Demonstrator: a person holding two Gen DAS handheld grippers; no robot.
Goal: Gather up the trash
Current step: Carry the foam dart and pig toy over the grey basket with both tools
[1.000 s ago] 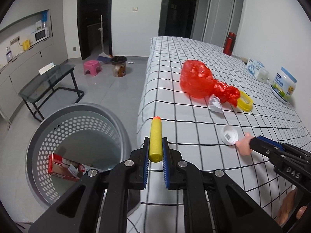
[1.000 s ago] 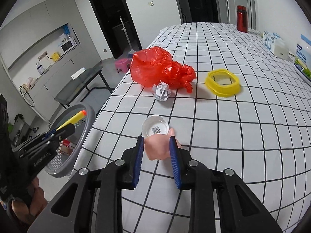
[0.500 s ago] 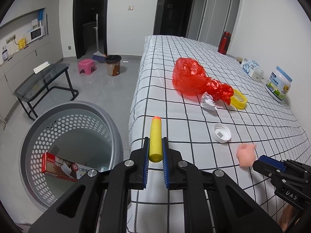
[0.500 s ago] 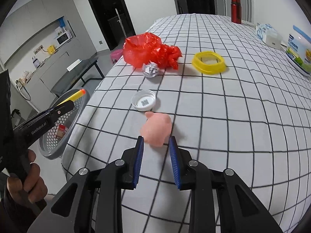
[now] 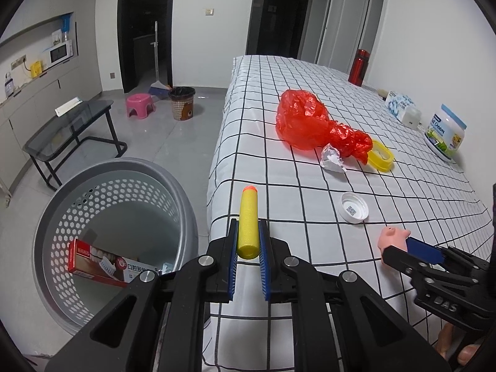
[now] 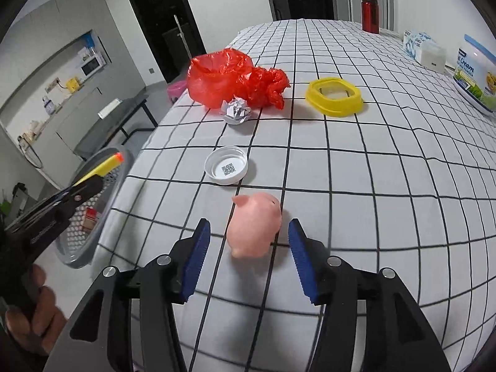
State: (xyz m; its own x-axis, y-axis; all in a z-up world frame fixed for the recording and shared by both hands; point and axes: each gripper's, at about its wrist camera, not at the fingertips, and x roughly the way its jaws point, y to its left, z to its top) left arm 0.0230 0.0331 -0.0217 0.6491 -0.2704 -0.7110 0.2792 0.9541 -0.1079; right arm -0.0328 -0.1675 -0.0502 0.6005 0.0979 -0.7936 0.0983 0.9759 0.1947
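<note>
The left claw (image 5: 248,268) is clamped on a yellow dart (image 5: 247,223) with an orange tip; the dart sticks straight out past the blue pads, above the near corner of the bed (image 5: 279,93); down to its left a grey basket (image 5: 62,204) stands on the floor, with a red box (image 5: 102,266) lying inside.

The right claw (image 6: 248,259) is wide apart; a pink pig (image 6: 255,224) lies on its side on the bed between the blue pads (image 6: 195,260), touching neither.

Just past the pig sits a white cap (image 6: 226,169), open side up, with a square code inside; farther on a paper ball (image 6: 236,111) rests against a red bag (image 6: 229,79); right of the bag is a yellow ring (image 6: 334,96), apart from the bag in the right view.

Far back on the bed stand a red bottle (image 6: 370,12), a tissue pack (image 6: 424,49) and a big tub (image 6: 477,74) at the right edge.

Across the floor are a dark glass table (image 5: 68,124), a pink stool (image 5: 140,104) and a brown bin (image 5: 182,103).
</note>
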